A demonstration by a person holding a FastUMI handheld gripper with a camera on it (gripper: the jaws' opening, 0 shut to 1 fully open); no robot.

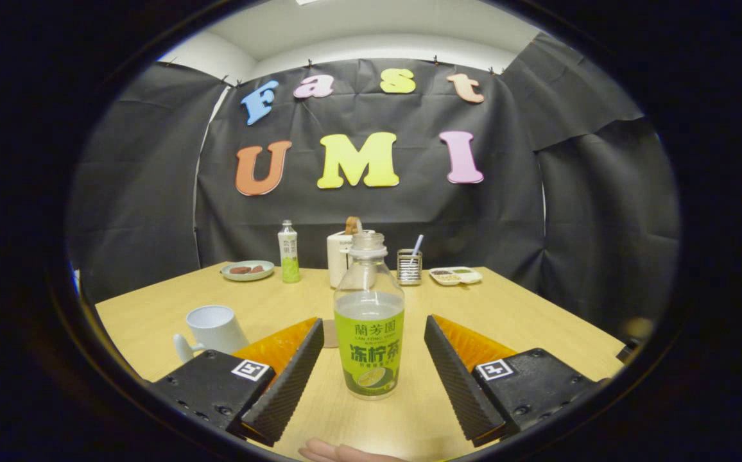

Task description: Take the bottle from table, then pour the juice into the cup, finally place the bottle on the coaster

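A clear bottle (pixel 369 321) with a green label and no cap stands upright on the wooden table (pixel 512 314), about half full of pale juice. My gripper (pixel 371 337) is open, its two fingers on either side of the bottle with a gap on each side. A white cup (pixel 215 328) with a handle stands to the left, beside the left finger. A brown coaster (pixel 329 333) lies flat just behind the bottle, partly hidden by the left finger.
At the table's far edge stand a small plate (pixel 247 270) with brown food, a second green-labelled bottle (pixel 289 252), a white jug (pixel 340 258), a metal holder (pixel 409 267) with a straw and a divided white tray (pixel 455 276). A hand (pixel 339 452) shows below the fingers.
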